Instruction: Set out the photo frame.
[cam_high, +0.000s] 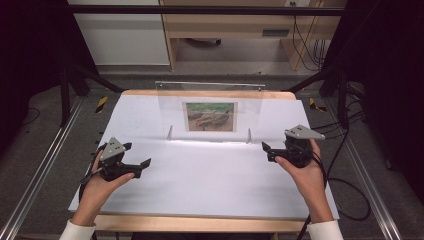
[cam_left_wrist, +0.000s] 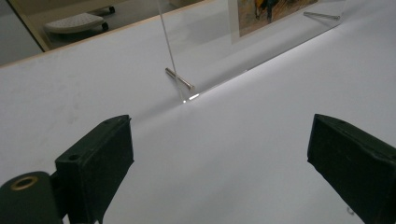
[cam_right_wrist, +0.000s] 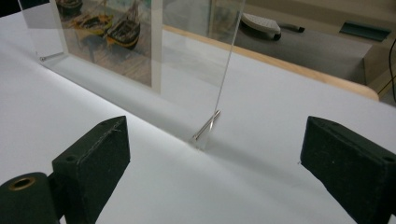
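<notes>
A clear acrylic frame (cam_high: 210, 111) with a boat picture (cam_high: 210, 116) stands upright toward the back middle of the white surface (cam_high: 200, 175). The left claw (cam_high: 136, 155) and right claw (cam_high: 265, 150) sit well apart on either side, both spread wide, gripping nothing.

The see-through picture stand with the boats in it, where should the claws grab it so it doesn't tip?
Probably the two upright side edges, one claw from each side. The clear acrylic picture frame stands upright on thin silver metal pegs, so its front is flat and wide while its edges are thin enough to pinch. The left claw and right claw are both open, one toward each end.
</notes>
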